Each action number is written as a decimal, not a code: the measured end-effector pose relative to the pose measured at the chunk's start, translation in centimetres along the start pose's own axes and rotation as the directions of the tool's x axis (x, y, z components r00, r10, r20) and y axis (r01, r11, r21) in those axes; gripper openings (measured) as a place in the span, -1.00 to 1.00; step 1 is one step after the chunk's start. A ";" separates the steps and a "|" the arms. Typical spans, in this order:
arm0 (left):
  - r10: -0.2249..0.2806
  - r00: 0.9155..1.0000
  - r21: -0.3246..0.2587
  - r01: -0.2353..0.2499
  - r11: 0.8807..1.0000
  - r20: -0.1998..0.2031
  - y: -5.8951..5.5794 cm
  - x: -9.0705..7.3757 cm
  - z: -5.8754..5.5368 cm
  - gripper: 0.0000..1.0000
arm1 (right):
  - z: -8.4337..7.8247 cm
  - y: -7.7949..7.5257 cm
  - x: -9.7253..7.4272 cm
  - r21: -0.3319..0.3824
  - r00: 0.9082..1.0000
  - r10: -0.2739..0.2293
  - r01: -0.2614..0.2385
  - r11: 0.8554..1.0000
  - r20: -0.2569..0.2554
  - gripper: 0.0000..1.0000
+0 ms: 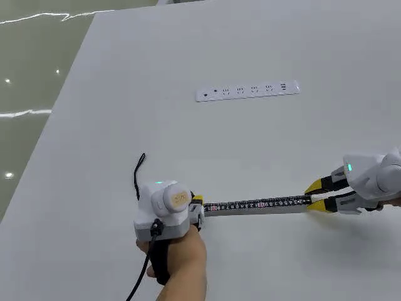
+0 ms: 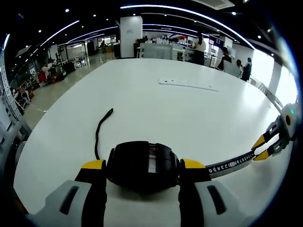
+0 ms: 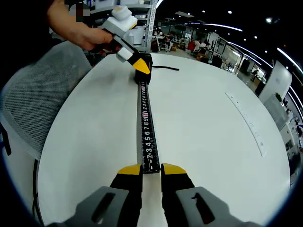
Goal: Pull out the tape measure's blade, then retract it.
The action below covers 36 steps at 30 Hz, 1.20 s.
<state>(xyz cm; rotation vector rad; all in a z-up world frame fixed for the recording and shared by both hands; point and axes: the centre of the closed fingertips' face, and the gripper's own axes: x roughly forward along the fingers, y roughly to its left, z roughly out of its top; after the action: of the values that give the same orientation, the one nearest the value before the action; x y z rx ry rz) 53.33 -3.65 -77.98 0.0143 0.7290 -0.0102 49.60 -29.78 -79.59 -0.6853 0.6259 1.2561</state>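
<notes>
Left tongs (image 2: 143,164) closed on the tape measure (image 2: 142,166): yellow tips press the black case on both sides, case sits flat on the white counter (image 2: 156,109). In head view the left tongs (image 1: 199,210) are at the lower centre, w/ a hand (image 1: 182,251) on the grip below and a black cable (image 1: 141,276) trailing off the bottom edge. Right tongs (image 3: 151,169) narrowed on the blade (image 3: 146,127): the end of the blade sits btwn the two yellow tips, which touch its edges. Head view has the right tongs (image 1: 315,195) at the right edge, tips on the blade (image 1: 257,204) end. Blade is out, straight, lying along the counter from case to right tongs, numbers facing up; left gripper view shows it running off to the right (image 2: 232,164). In right gripper view the tape measure (image 3: 143,71) is at the far end of the blade, hand (image 3: 78,30) above it. A thin black strap (image 1: 138,172) curls on the counter just behind the case, also seen at (image 2: 99,130) and (image 3: 165,68). Further back, well apart from everything, a white power strip (image 1: 247,90) lies flat on the counter (image 1: 188,50); seen too at (image 2: 188,84) and (image 3: 246,123). Grey mesh chair (image 3: 42,94) beside the counter edge in right gripper view.
</notes>
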 end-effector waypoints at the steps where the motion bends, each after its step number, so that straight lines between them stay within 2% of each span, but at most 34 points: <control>1: -0.001 1.000 -0.001 0.001 1.000 -0.002 0.0 0.0 0.0 0.15 | 0.0 0.0 0.0 0.001 1.000 -0.001 0.001 1.000 0.001 -0.73; 36: -0.007 1.000 0.007 0.007 1.000 -0.009 0.0 0.0 -0.1 0.16 | 1.4 0.6 0.9 0.023 1.000 0.005 -0.005 1.000 0.029 -0.72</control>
<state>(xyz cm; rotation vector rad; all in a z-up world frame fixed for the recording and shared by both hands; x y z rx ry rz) 53.27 -3.66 -78.06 0.0184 0.7382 -0.0191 49.26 -28.07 -79.38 -0.6458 0.6173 1.2600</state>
